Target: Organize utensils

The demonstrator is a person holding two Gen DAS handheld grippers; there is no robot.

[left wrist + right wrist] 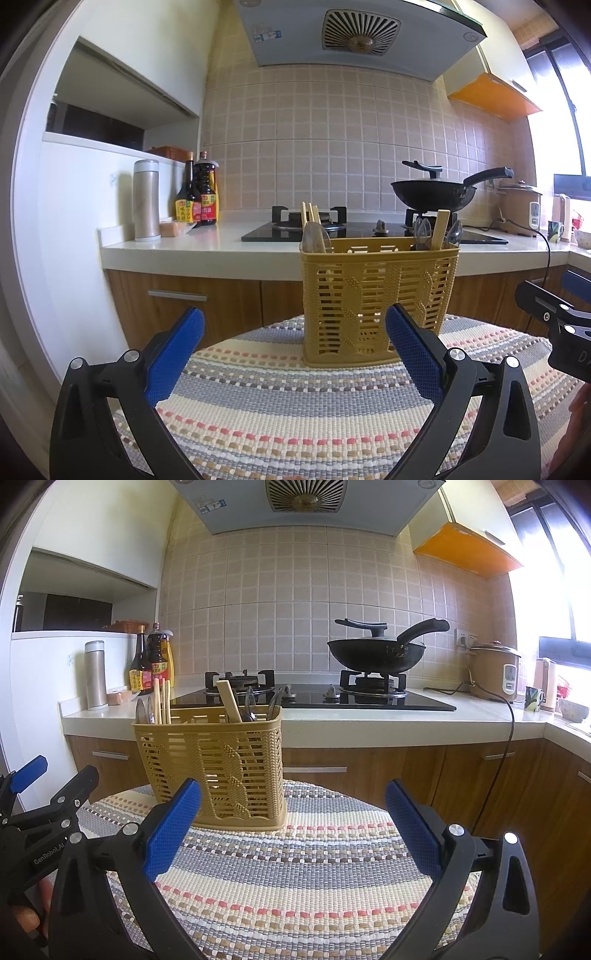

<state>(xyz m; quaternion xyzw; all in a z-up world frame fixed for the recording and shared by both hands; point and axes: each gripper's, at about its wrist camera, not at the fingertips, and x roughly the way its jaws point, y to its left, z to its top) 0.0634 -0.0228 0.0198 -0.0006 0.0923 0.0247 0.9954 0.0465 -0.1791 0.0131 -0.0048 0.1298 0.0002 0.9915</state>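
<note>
A tan plastic utensil basket (pixel 373 302) stands upright at the far edge of a striped woven mat (pixel 295 406). It holds wooden chopsticks (pixel 310 218) and a spoon at its left end, and spoons (pixel 423 229) with a wooden stick at its right end. My left gripper (pixel 295 354) is open and empty, low over the mat, just in front of the basket. In the right wrist view the basket (pixel 214 764) is ahead to the left with its chopsticks (pixel 162 701). My right gripper (pixel 293 830) is open and empty, to the basket's right.
Behind the mat runs a white kitchen counter (pixel 207 243) with a gas hob (pixel 314 698), a black wok (pixel 376 655), sauce bottles (pixel 199 195), a steel flask (pixel 146 199) and a rice cooker (pixel 495 672). Wooden cabinets (pixel 406 771) stand below.
</note>
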